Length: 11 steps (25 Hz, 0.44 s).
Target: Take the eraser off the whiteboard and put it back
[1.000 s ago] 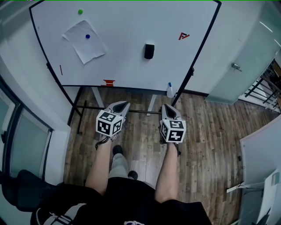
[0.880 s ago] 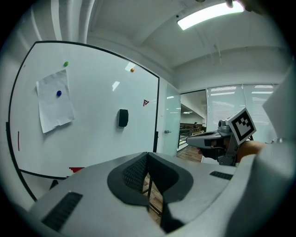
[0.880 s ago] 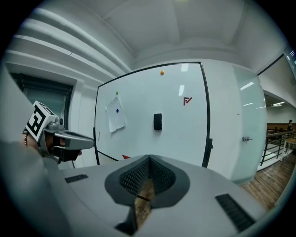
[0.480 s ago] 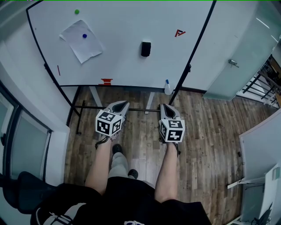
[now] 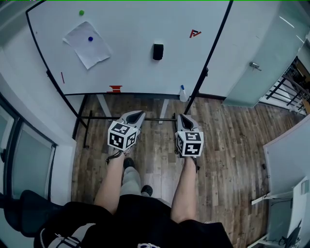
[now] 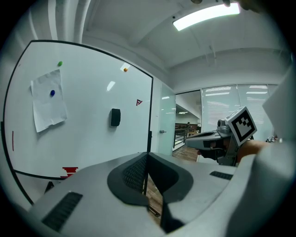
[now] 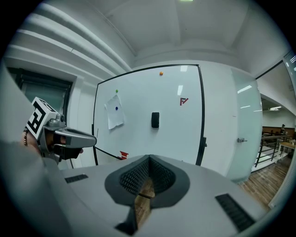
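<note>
**Both claws shut and empty, eraser sitting on the board**

The left claw (image 6: 146, 157) is sitting fully closed. Its two grey jaws are meeting at the tips, with nothing between the dark ribbed pads and nothing touching them. The right claw (image 7: 149, 159) is doing the same: jaws together, nothing gripped, only floor showing through the slot under the tips.

In the head view both claws are hovering side by side over the brown wood-plank floor (image 5: 227, 145), pointing toward the board and well apart from it. The person's forearms are running back from the marker cubes toward the bottom of the frame.

The small black rectangular eraser (image 5: 158, 51) is sticking to the face of the large black-framed whiteboard (image 5: 135, 68), roughly mid-board. Neither claw is touching it. It is sitting well right of the white paper sheet (image 5: 87, 46), which a blue round magnet (image 5: 90, 38) is pinning up. A green round magnet (image 5: 81, 12) is sitting above the sheet, and a small red mark (image 5: 194, 33) is showing to the eraser's upper right. A white spray bottle with a blue cap (image 5: 182, 94) is standing by the board's lower right corner.
</note>
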{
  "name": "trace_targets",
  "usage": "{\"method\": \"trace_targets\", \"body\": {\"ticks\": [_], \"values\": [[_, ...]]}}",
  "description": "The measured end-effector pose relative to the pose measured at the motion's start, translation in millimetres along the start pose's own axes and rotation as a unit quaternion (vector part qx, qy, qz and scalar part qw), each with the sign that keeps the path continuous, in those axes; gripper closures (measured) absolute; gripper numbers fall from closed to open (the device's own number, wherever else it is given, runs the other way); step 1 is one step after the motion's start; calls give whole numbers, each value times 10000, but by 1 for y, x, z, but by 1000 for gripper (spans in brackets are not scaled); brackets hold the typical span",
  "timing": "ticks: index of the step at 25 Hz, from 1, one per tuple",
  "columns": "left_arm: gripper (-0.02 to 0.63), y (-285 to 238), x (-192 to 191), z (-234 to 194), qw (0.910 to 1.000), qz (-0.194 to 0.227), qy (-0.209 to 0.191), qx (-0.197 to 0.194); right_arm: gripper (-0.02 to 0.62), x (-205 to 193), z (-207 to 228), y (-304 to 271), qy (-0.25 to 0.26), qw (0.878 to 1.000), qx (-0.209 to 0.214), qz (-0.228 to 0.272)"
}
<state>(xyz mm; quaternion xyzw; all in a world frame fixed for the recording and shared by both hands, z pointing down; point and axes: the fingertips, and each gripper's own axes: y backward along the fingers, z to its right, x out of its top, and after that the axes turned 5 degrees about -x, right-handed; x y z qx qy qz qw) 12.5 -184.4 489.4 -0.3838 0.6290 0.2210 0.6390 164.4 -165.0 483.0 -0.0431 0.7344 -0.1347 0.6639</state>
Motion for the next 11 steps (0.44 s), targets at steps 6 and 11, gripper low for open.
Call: {"method": "trace_targets", "body": {"ticks": [6,11], "values": [[585,7,-3,-3,10000,-7,-3,90,571,-1,-6,0,23,10000,51,13],[585,10,-3,-6,9999,-21,-5,152,571,-3,-10,-2,-28,9999,108,-3]]}}
